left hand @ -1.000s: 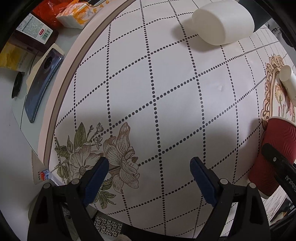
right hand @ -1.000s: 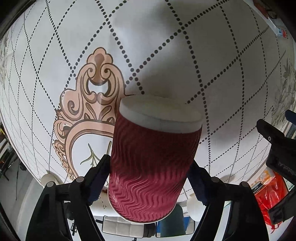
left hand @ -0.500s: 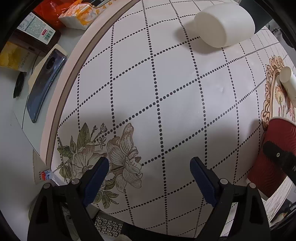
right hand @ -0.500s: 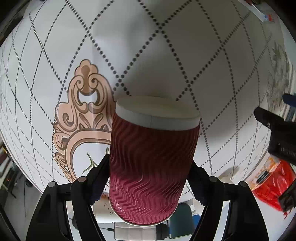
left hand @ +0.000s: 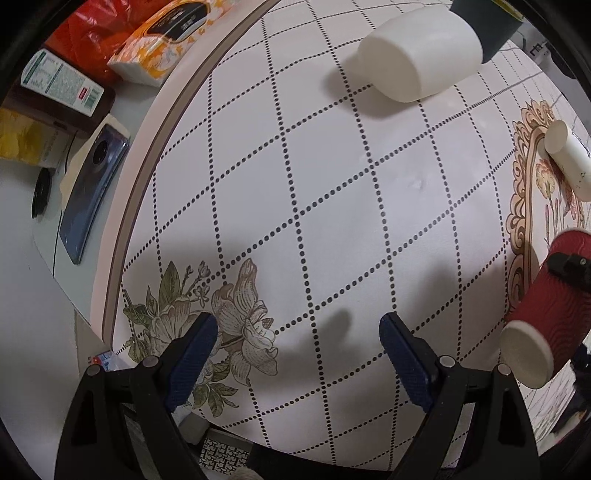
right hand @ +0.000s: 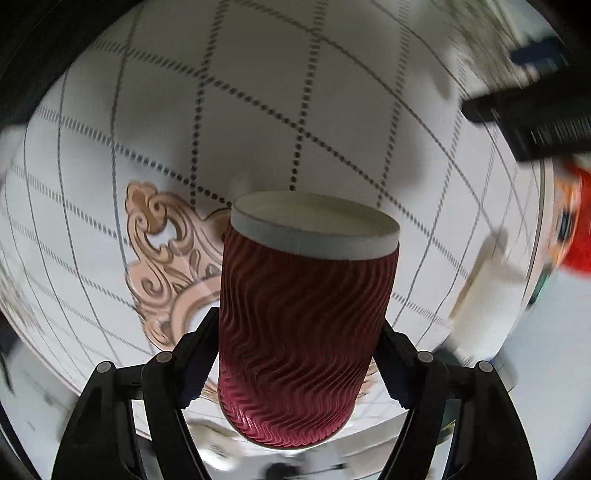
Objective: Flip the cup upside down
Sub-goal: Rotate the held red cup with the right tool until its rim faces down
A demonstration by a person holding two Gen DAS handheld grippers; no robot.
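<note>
A red ripple paper cup (right hand: 303, 317) with a white base is clamped between the fingers of my right gripper (right hand: 295, 365), its white base pointing away from the camera over the patterned tablecloth. In the left wrist view the same cup (left hand: 543, 310) shows at the right edge, lifted and tilted, base toward the lower left. My left gripper (left hand: 298, 354) is open and empty above the tablecloth (left hand: 332, 192), beside a printed flower.
A large white cup (left hand: 421, 55) lies on its side at the back. A small white cylinder (left hand: 565, 155) lies at the right. Beyond the cloth's left edge are a phone (left hand: 92, 192), a tissue pack (left hand: 166, 40), a labelled box (left hand: 62, 85) and a red bag (left hand: 85, 33).
My right gripper has lifted and turned the red cup, so it now hangs tilted in the air. The right wrist view is blurred by motion. The left gripper has barely moved.
</note>
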